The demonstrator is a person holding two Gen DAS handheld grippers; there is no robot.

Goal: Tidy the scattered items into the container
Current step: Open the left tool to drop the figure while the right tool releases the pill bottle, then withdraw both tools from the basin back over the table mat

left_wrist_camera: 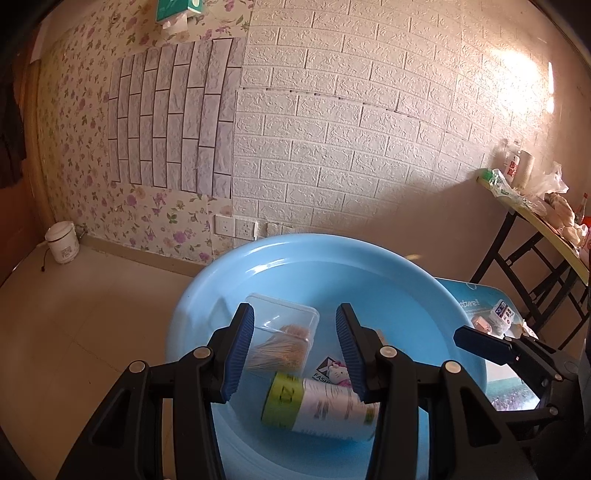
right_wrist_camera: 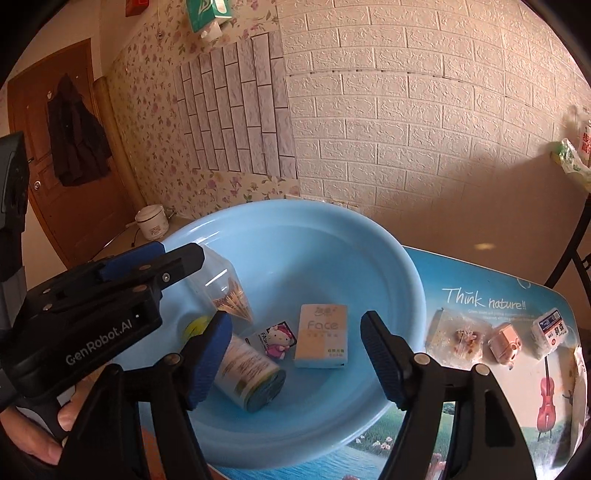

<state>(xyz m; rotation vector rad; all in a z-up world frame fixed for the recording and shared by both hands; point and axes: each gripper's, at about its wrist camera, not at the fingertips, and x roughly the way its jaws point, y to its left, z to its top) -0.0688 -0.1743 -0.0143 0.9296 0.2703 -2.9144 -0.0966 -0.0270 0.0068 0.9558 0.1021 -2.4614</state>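
A light blue basin (left_wrist_camera: 406,273) (right_wrist_camera: 388,251) sits on a printed table mat (right_wrist_camera: 480,295). In it lie a clear toothpick box (left_wrist_camera: 284,336) (right_wrist_camera: 225,291), a white roll with a green band (left_wrist_camera: 317,406) (right_wrist_camera: 247,373), a Hello Kitty card (left_wrist_camera: 332,369) (right_wrist_camera: 277,338) and a "Face" tissue pack (right_wrist_camera: 322,336). My left gripper (left_wrist_camera: 295,350) is open and empty above the basin; it also shows in the right wrist view (right_wrist_camera: 155,258). My right gripper (right_wrist_camera: 295,354) is open and empty over the basin's near side. On the mat right of the basin lie a clear snack packet (right_wrist_camera: 458,336), a pink toy (right_wrist_camera: 504,341) and a small white packet (right_wrist_camera: 550,328).
A folding table (left_wrist_camera: 535,221) with bags and bottles stands at the right. A white rice cooker (left_wrist_camera: 62,242) sits on the floor by the floral wall. A brown door with a hanging coat (right_wrist_camera: 74,133) is at the left. A tissue box (right_wrist_camera: 208,13) hangs on the wall.
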